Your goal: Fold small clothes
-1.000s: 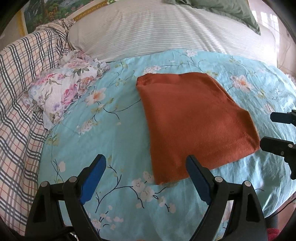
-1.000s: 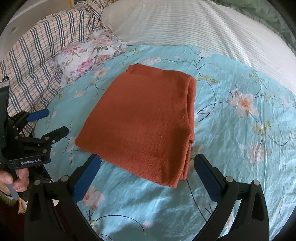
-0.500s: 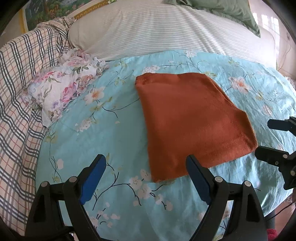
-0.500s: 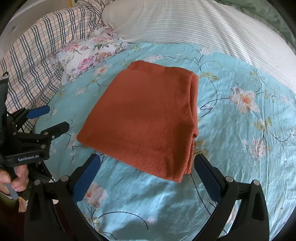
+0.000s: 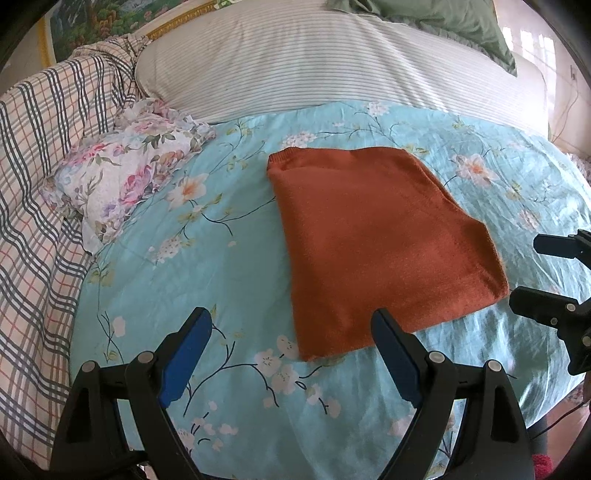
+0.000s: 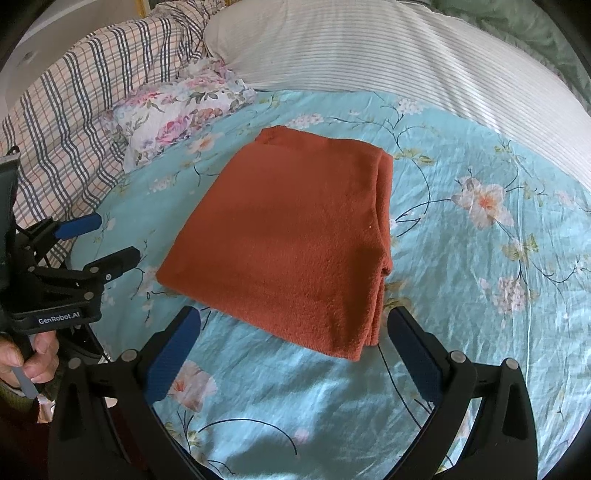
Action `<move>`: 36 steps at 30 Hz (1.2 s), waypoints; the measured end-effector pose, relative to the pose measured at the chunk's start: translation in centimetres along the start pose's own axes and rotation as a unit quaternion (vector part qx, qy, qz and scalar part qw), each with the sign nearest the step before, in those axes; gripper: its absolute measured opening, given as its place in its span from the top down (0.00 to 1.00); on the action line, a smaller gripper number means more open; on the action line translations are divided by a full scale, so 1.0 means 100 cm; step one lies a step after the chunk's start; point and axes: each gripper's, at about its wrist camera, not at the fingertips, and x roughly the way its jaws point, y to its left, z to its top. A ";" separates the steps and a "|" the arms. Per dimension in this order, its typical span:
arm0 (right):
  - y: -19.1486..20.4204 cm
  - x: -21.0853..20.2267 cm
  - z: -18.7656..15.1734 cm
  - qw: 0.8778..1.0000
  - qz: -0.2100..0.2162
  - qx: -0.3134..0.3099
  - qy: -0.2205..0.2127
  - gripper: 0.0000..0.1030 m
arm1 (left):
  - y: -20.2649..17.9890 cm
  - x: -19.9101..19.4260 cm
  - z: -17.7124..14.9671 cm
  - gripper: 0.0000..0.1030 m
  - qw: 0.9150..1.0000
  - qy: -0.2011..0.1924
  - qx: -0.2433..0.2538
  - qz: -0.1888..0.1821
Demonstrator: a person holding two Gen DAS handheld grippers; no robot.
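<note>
A rust-orange knit garment (image 5: pixel 373 236) lies folded into a flat rectangle on the turquoise floral bedspread (image 5: pixel 184 266). It also shows in the right wrist view (image 6: pixel 291 236), with stacked folded edges on its right side. My left gripper (image 5: pixel 291 332) is open and empty, held just short of the garment's near left corner. My right gripper (image 6: pixel 293 328) is open and empty over the garment's near edge. Each gripper shows in the other's view, the right gripper (image 5: pixel 524 269) at the far right and the left gripper (image 6: pixel 107 240) at the left.
A floral-print cloth (image 5: pixel 125 177) lies bunched at the left, against a plaid blanket (image 5: pixel 33 184). A striped white pillow (image 5: pixel 314 62) lies behind the garment, with a green pillow (image 5: pixel 443 18) beyond it. The bed's edge is at the right.
Both grippers have drawn slightly back from the garment and stayed open. The garment has not moved.
</note>
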 end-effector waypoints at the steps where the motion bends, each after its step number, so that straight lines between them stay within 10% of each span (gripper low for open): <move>1: 0.000 0.000 0.000 1.000 0.000 0.000 0.000 0.02 | 0.000 -0.001 0.000 0.14 1.000 0.000 0.000 -0.001; 36: 0.005 -0.002 0.004 1.000 -0.002 0.000 0.000 0.02 | -0.001 -0.006 0.003 0.14 1.000 -0.004 -0.001 -0.001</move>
